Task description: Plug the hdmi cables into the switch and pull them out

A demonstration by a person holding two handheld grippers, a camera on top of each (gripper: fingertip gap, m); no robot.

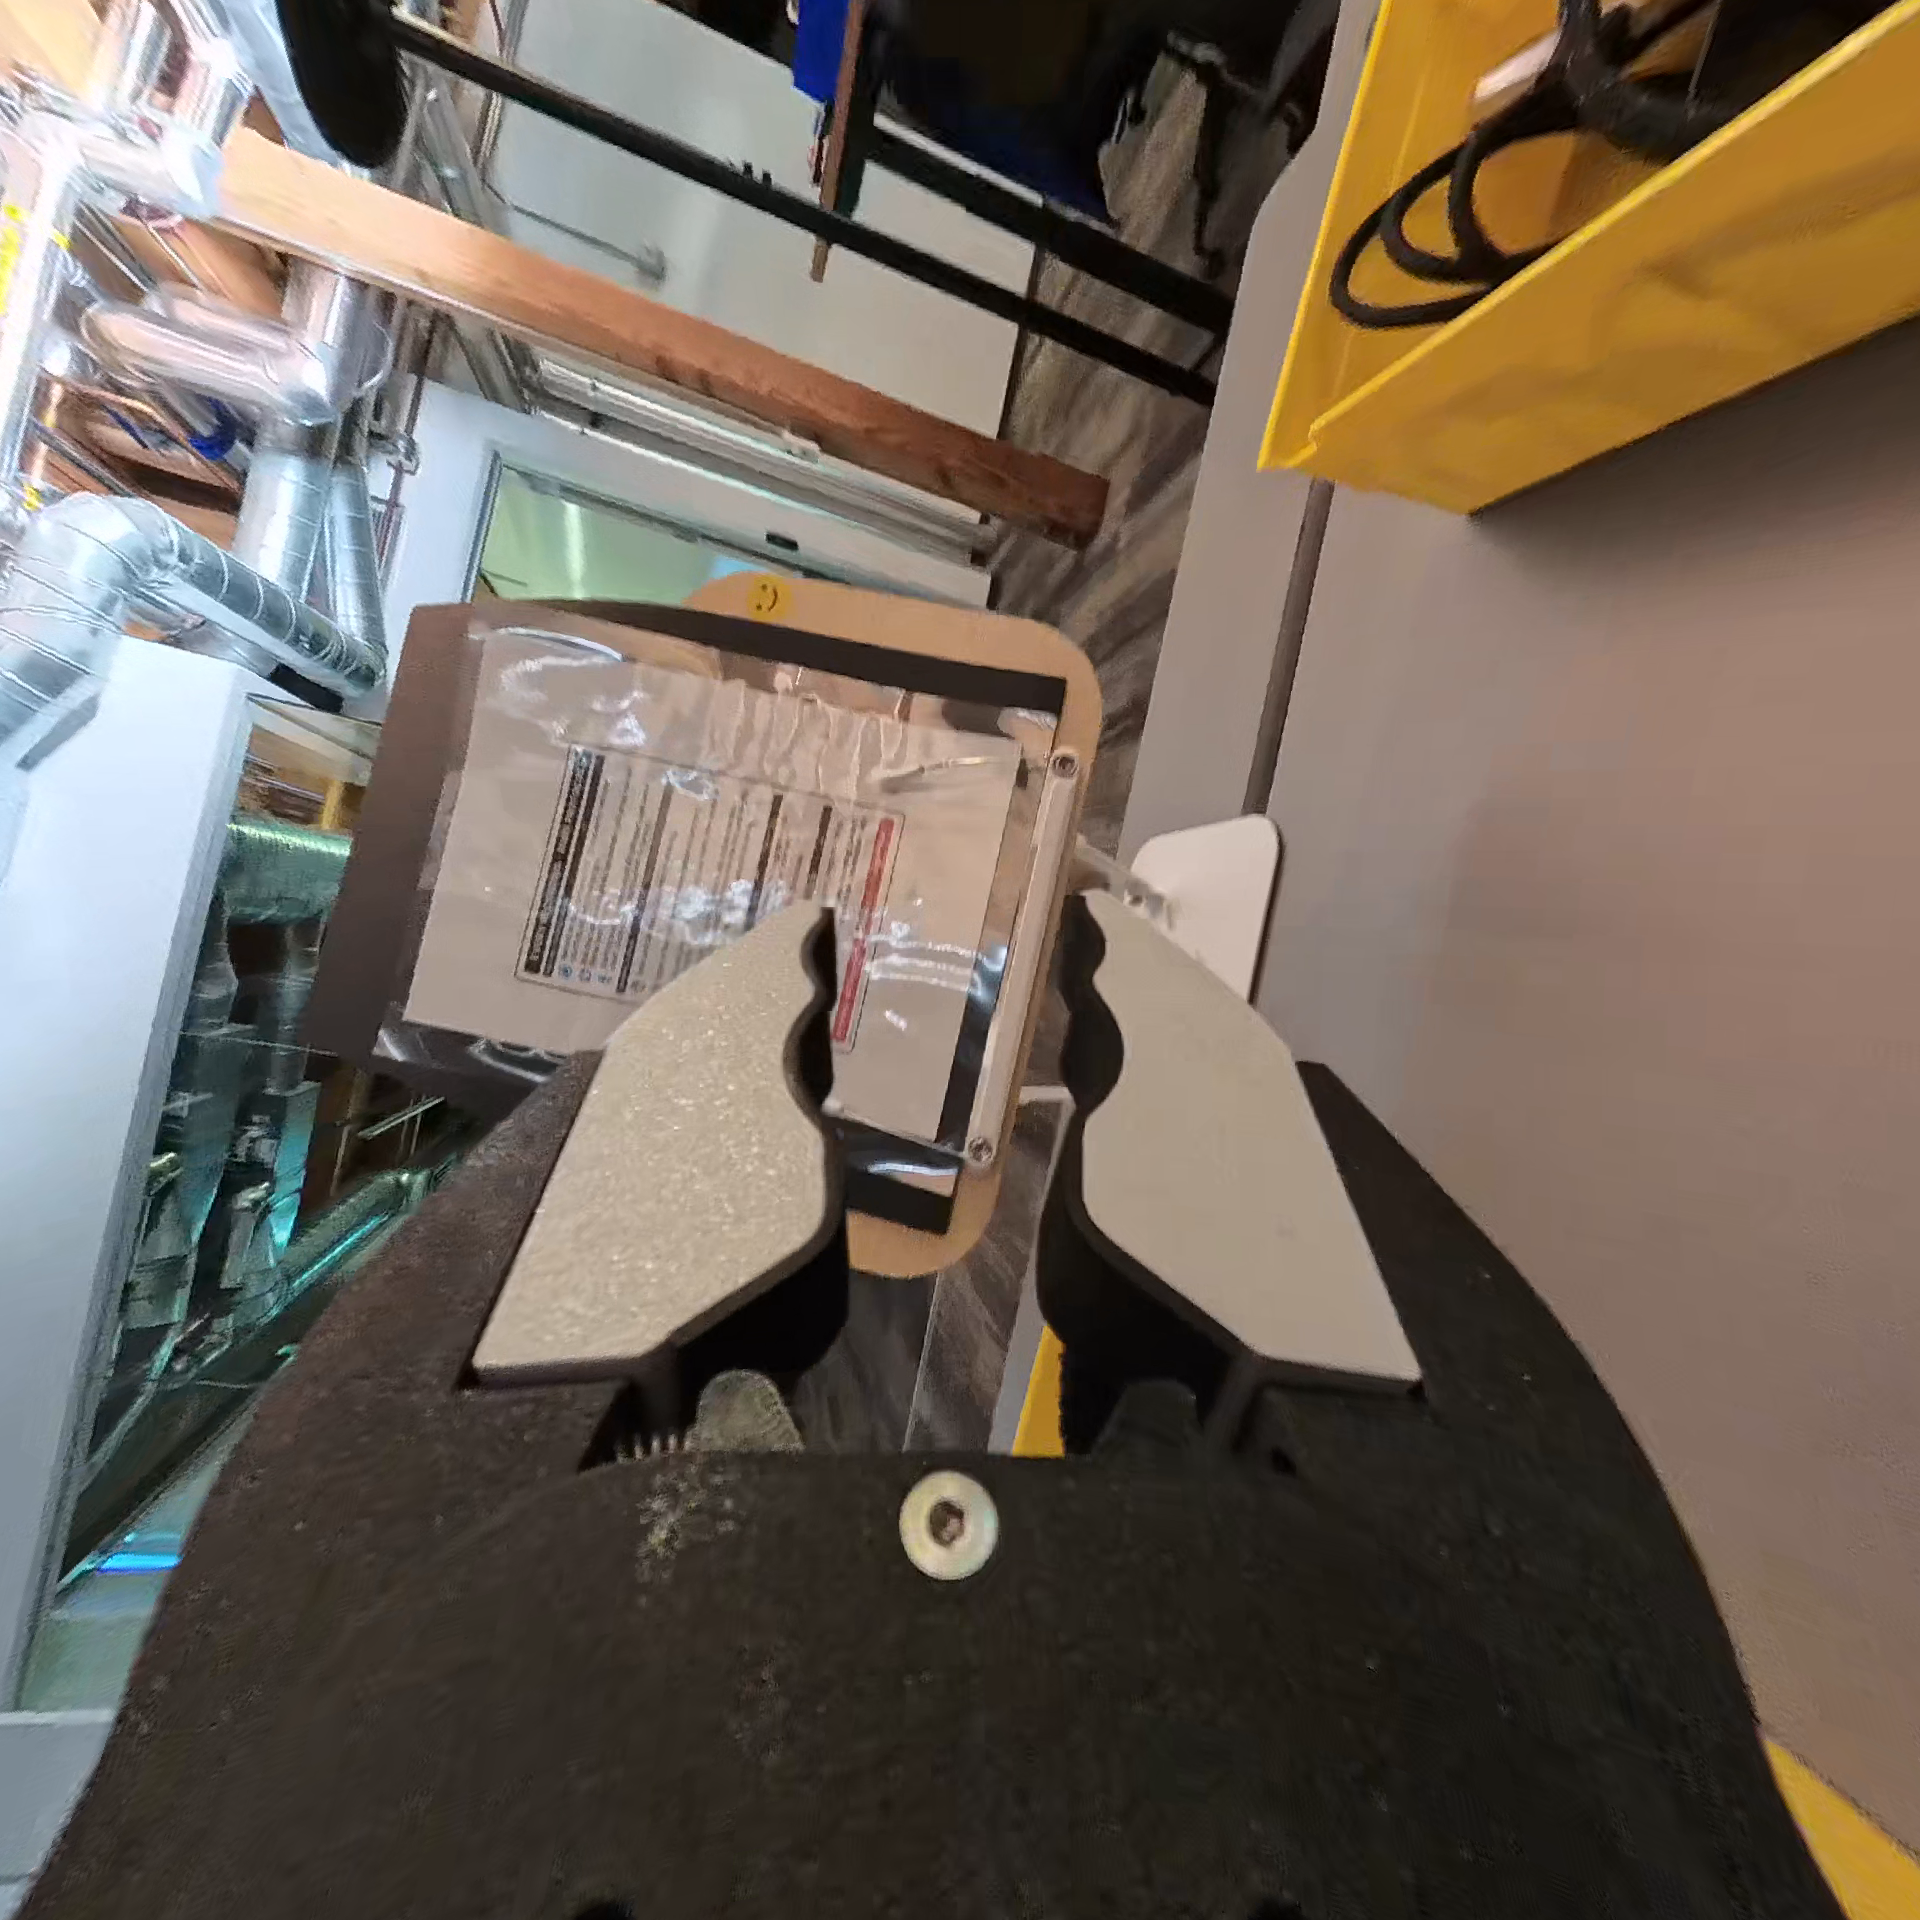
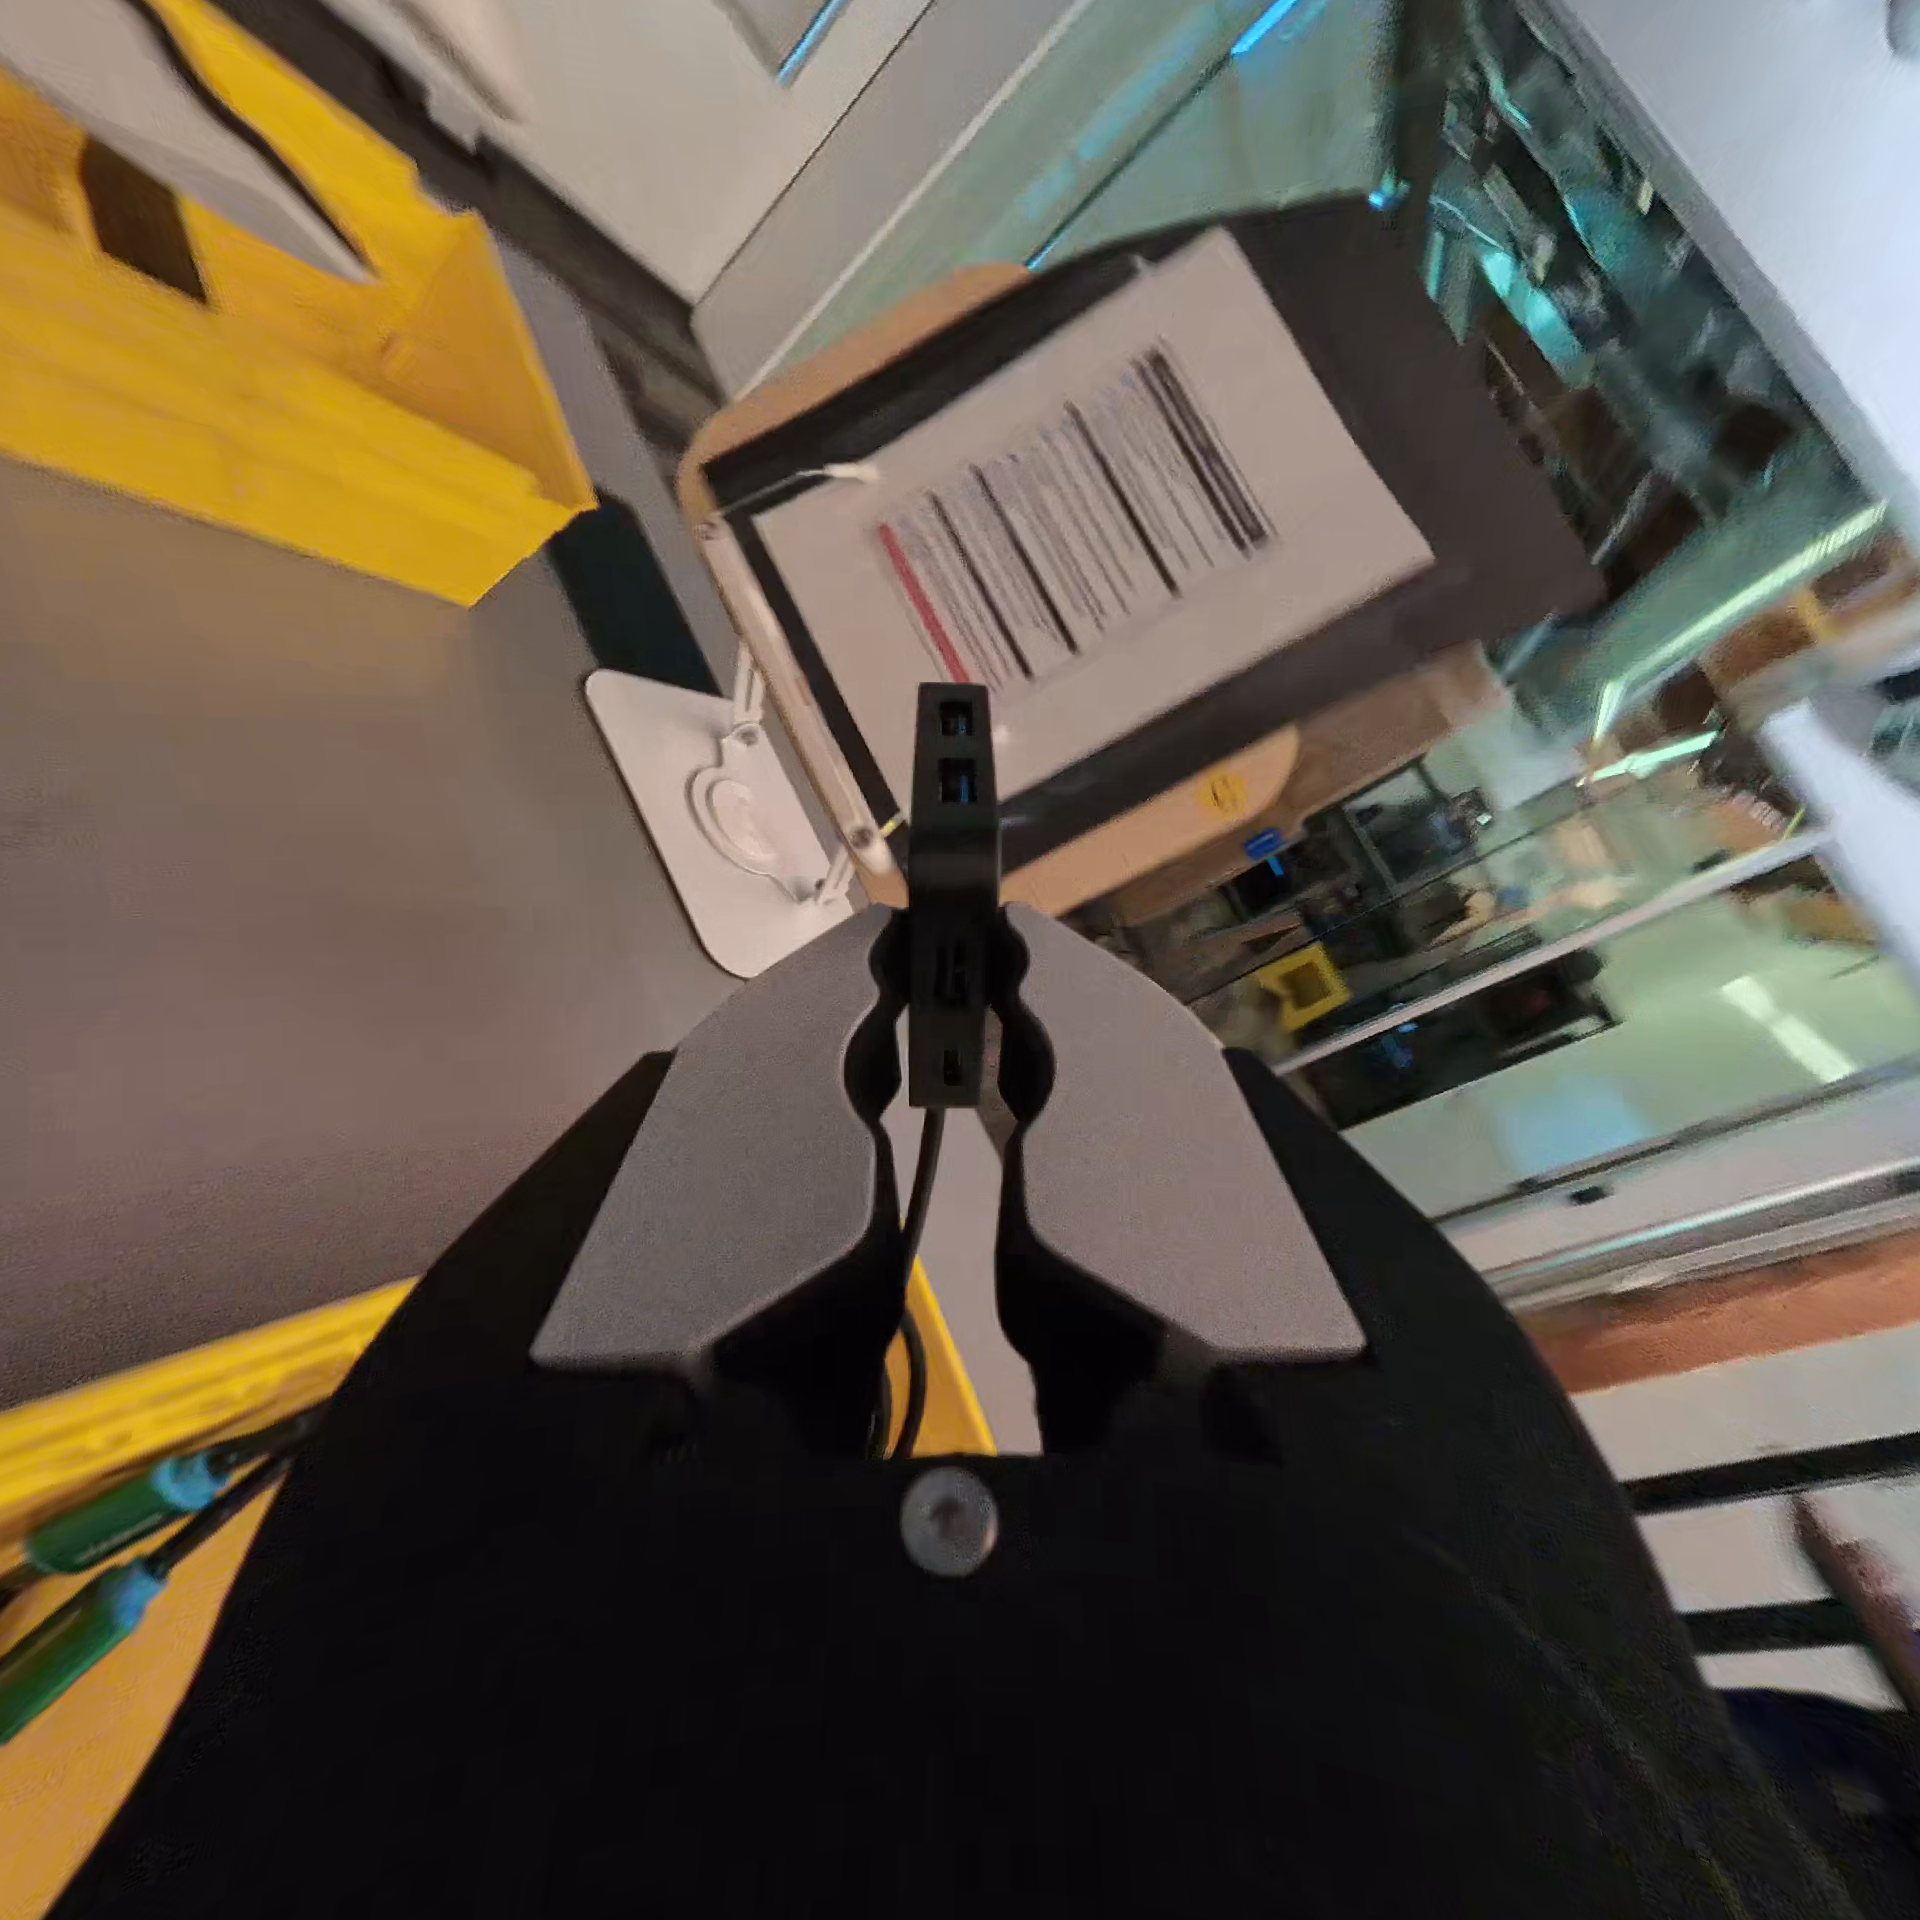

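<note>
Grey surface [image 1: 1621,1039] seen tilted in both views. Yellow bin [image 1: 1558,343] at 1 o'clock in left view, black cable coil [image 1: 1434,239] lodged inside. Wooden board with sleeved printed sheet [image 1: 748,883] seen beyond left gripper [image 1: 951,935]; fingers spread wide, nothing held. Black switch [image 2: 951,894] clamped between right gripper [image 2: 951,925] fingers, at centre of view, thin black lead [image 2: 925,1195] trailing toward 6 o'clock.

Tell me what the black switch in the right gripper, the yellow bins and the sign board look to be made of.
Switch: looks like matte black moulded plastic, with a dull sheen and moulded port openings.
Yellow bin: probably smooth, slightly glossy plastic, thin flat walls.
Sign board: likely wood or fibreboard, tan with a rounded edge; a glossy clear sheet over the printed page shows glare.
</note>
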